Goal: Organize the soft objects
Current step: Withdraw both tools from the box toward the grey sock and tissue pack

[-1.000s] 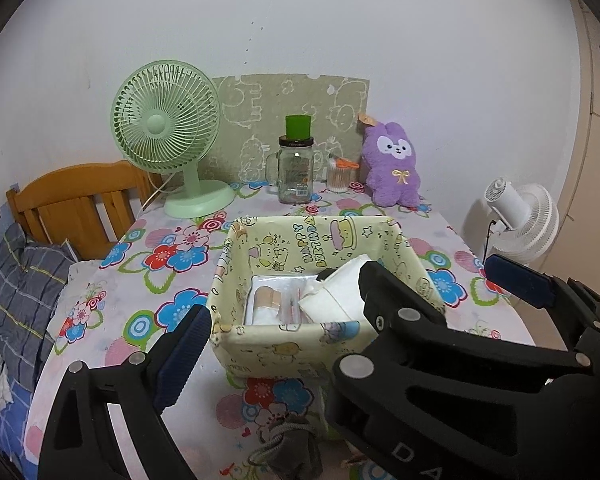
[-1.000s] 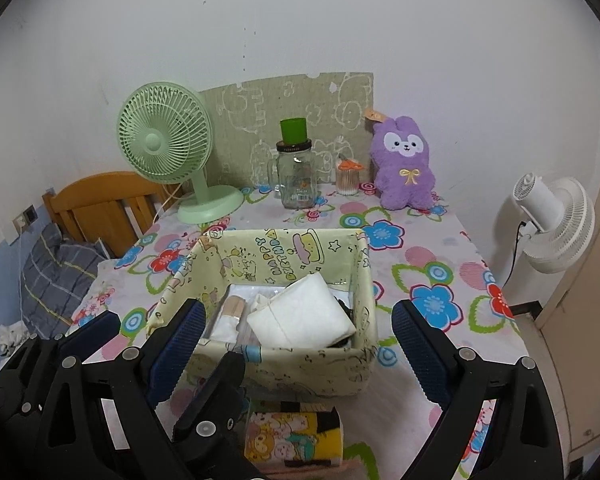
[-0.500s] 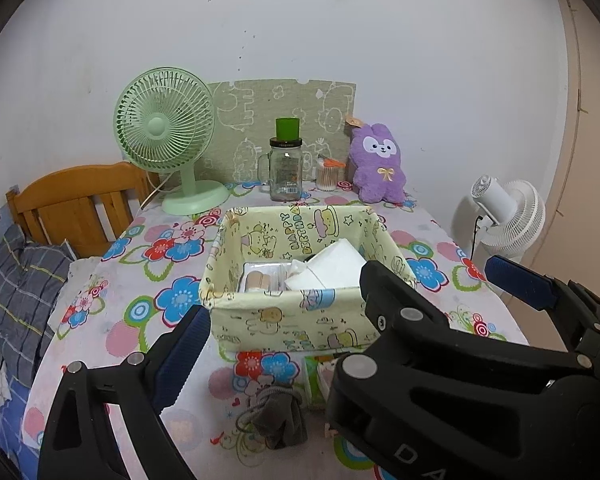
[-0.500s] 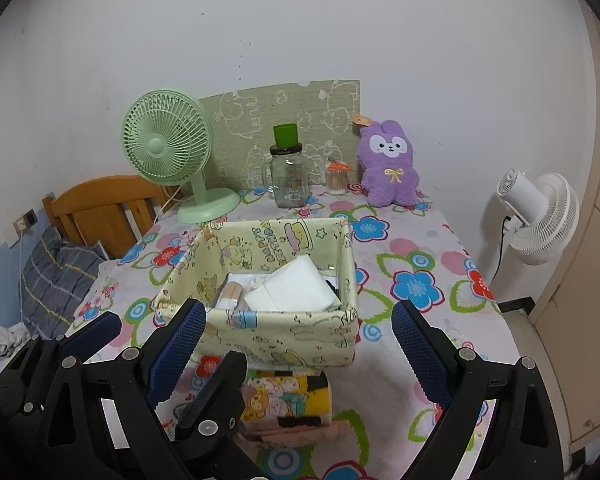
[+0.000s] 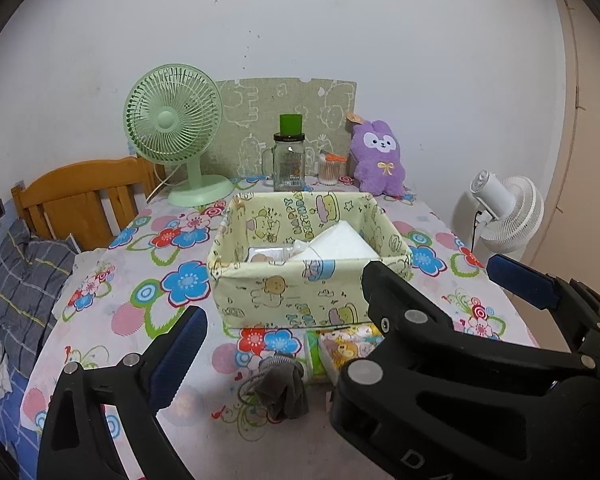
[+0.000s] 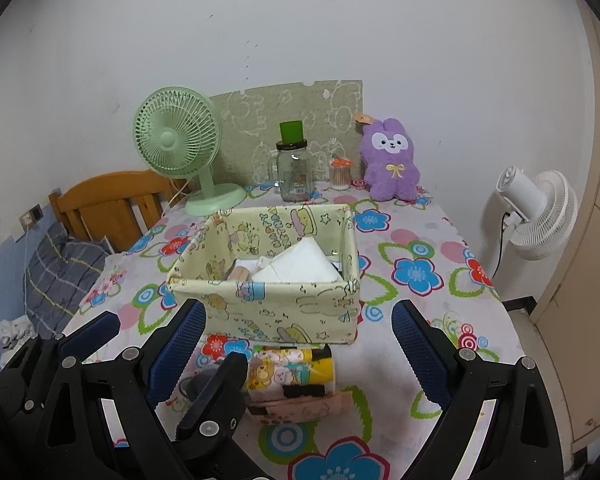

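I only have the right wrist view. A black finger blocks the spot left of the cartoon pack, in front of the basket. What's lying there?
Observer: The left wrist view shows a crumpled dark grey cloth on the tablecloth there, outside the basket.
Operator: Anything between it and the pack?
Observer: Yes, a green-edged pack lies against the left side of the cartoon pack. The cloth is right beside it, but I cannot tell whether they touch.
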Motion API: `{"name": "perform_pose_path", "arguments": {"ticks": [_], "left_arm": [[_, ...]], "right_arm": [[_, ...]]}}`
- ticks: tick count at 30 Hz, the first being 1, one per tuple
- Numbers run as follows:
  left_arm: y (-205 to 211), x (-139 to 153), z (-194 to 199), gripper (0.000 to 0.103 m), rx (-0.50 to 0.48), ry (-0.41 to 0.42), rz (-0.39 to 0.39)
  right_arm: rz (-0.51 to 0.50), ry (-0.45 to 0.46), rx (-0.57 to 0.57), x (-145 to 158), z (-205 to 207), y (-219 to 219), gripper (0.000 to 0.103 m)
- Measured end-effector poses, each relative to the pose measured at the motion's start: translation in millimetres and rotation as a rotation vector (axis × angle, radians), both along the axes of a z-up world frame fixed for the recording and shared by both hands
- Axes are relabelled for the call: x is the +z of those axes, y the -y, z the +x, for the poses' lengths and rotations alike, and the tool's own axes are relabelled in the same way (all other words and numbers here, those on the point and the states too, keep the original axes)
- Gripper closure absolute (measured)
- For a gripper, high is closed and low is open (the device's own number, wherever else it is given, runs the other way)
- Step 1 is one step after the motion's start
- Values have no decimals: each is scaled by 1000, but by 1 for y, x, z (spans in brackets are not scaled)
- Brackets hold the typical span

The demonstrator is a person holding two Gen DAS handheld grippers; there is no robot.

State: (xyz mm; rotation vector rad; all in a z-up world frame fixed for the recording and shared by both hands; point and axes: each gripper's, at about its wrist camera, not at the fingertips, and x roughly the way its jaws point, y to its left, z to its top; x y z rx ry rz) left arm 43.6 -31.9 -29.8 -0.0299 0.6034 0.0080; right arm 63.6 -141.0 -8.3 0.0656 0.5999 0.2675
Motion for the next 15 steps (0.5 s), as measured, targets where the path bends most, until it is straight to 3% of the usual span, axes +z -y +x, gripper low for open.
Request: {"name": "perform_pose_path", "arguments": {"ticks": [15], "left_arm": [[1,-27,-7,3,-30,-29,5]], "right_arm": [[4,-36,17,-28,-11,-2,7]]}}
